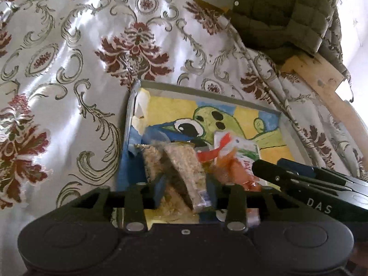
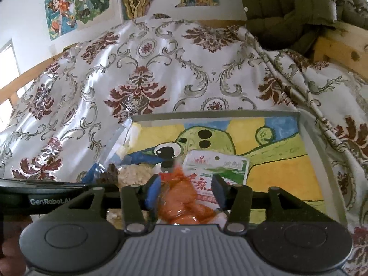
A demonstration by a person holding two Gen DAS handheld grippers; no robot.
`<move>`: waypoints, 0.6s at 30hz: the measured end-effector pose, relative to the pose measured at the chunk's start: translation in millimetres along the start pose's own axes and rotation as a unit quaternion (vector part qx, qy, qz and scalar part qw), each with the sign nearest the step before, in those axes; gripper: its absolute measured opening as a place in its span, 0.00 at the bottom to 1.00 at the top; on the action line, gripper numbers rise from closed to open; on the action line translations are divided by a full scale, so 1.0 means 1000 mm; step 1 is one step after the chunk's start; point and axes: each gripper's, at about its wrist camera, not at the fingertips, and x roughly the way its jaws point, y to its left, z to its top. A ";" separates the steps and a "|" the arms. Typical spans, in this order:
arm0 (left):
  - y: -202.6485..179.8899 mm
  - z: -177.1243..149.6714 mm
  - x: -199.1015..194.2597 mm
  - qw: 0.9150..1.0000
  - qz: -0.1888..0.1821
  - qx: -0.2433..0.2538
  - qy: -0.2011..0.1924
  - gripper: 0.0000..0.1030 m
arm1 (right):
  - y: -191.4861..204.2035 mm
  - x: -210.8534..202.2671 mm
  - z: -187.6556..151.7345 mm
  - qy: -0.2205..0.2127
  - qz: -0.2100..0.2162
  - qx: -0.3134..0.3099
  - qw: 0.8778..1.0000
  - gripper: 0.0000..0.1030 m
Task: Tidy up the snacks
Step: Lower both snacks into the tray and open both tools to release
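Snacks: two clear puffed-rice packets (image 1: 184, 172) between parted left gripper (image 1: 186, 197) pads, one orange-filled pouch (image 2: 184, 197) between parted right gripper (image 2: 184, 195) pads, neither squeezed; shallow grey painted tray (image 2: 216, 116), right half bare.

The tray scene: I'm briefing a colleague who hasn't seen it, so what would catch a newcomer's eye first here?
First the bright green cartoon creature painted on the floor of the tray, which sits on a shiny white cloth with dark red floral motifs. Next, at the tray's near end, an orange snack packet lies between the right tongs, with clear packets of pale crumbly snacks to its left.
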 end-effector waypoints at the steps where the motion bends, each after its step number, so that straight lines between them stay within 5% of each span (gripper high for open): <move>1: -0.001 -0.001 -0.005 1.000 0.000 0.001 -0.006 0.56 | 0.000 -0.005 0.000 -0.004 -0.002 0.001 1.000 0.60; 3: -0.004 -0.003 -0.018 1.000 0.000 0.005 -0.026 0.71 | 0.000 -0.015 0.000 -0.011 -0.003 0.004 1.000 0.67; 9: -0.013 -0.013 -0.060 0.996 -0.007 0.023 -0.081 0.91 | 0.000 -0.053 -0.001 -0.047 -0.017 0.010 0.999 0.84; 14: -0.018 -0.025 -0.095 0.991 0.015 0.033 -0.126 0.99 | 0.004 -0.088 -0.005 -0.077 -0.028 0.004 0.997 0.99; 18: -0.021 -0.042 -0.117 0.989 0.027 0.044 -0.139 0.99 | 0.007 -0.111 -0.011 -0.085 -0.039 -0.002 0.996 1.00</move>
